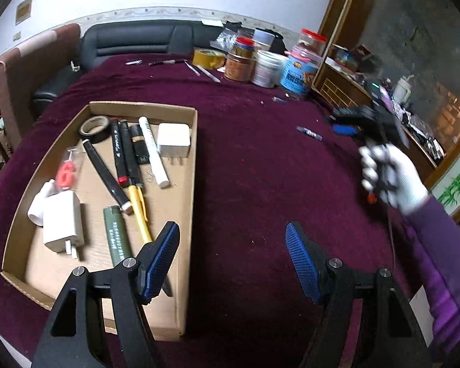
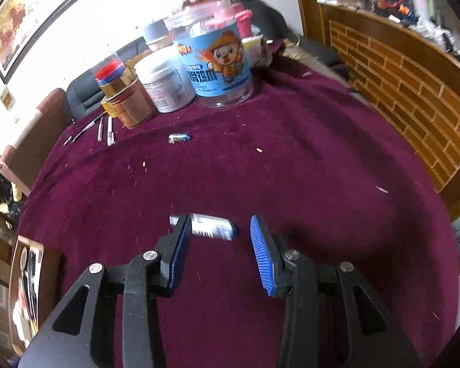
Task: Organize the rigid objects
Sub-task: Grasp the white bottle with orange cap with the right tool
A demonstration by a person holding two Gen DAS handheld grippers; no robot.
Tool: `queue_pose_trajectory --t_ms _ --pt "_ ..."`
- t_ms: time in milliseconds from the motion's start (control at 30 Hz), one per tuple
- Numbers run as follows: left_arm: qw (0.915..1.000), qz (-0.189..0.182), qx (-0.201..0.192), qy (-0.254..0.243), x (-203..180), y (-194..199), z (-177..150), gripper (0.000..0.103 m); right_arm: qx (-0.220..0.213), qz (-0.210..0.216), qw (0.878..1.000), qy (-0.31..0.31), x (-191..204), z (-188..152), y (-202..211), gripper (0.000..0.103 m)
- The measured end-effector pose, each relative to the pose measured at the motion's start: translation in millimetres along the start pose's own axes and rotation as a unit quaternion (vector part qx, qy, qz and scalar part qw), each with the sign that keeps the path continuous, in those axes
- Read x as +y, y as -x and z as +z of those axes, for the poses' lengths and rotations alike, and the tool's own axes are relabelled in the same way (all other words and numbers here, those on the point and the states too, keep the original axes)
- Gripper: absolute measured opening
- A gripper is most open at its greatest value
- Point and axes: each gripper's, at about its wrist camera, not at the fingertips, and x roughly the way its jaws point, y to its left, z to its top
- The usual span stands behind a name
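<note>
A cardboard tray (image 1: 187, 214) lies on the maroon tablecloth (image 1: 254, 159) at the left. It holds pens, markers, a tape roll (image 1: 94, 128), a green lighter (image 1: 117, 236) and white chargers (image 1: 63, 224). My left gripper (image 1: 232, 260) is open and empty, over the tray's right edge. My right gripper (image 2: 219, 247) is open, low over a blue-and-silver battery (image 2: 213, 226) that lies just beyond its fingertips, next to the left finger. That battery also shows in the left wrist view (image 1: 309, 132). A second battery (image 2: 179, 137) lies farther back.
Jars and tins (image 2: 213, 61) stand at the table's far edge, with a yellow tape roll (image 1: 208, 58) and several thin metal tools (image 2: 105, 128) beside them. A brick-pattern wooden shelf (image 2: 414, 92) is on the right. A chair (image 1: 30, 70) stands far left.
</note>
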Motion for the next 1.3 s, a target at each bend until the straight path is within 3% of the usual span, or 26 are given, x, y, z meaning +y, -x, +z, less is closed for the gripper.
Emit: queue_pose_trajectory --t_ms 167,233,300,400,467,600,800,1000,1300 --pt "0.9999 0.0 0.013 0.001 -1.4 -2.5 -3.4 0.066 0.053 0.022 0.998 -0.024 1.0 10.8 -48.5 0.04" --pt "0.9999 0.0 0.013 0.005 -0.1 -3.8 -3.0 0.066 0.059 0.031 0.998 -0.01 6.6 5.9 -47.2 0.04" --pt "0.9998 -0.004 0.016 0.009 0.3 -7.5 -1.3 0.066 0.096 0.09 0.991 0.002 13.0 -5.5 -41.9 0.04" --pt "0.9994 -0.018 0.028 0.006 -3.9 -14.7 -1.3 0.066 0.156 0.178 0.971 0.037 27.9 -35.0 -25.1 0.039" --pt "0.9992 -0.023 0.032 -0.007 -10.0 -15.7 -3.3 0.066 0.137 0.196 0.968 0.072 30.7 -48.9 4.2 0.04" --pt "0.999 -0.026 0.032 -0.015 -16.0 -13.9 -4.1 0.066 0.059 0.153 0.986 0.031 -6.6 -56.0 55.5 0.04" --pt "0.9983 -0.029 0.047 -0.02 -22.3 -19.8 -7.5 0.066 0.004 0.066 0.997 -0.03 -68.9 -81.8 99.6 0.04" --pt "0.9967 -0.038 0.063 -0.035 -38.1 -30.3 -4.6 0.066 0.009 -0.002 0.999 -0.052 -99.4 -105.4 110.8 0.04" --pt "0.9907 -0.014 0.027 -0.133 -77.2 -53.4 44.3 0.066 0.017 -0.004 0.999 -0.034 -72.1 -109.0 73.7 0.04"
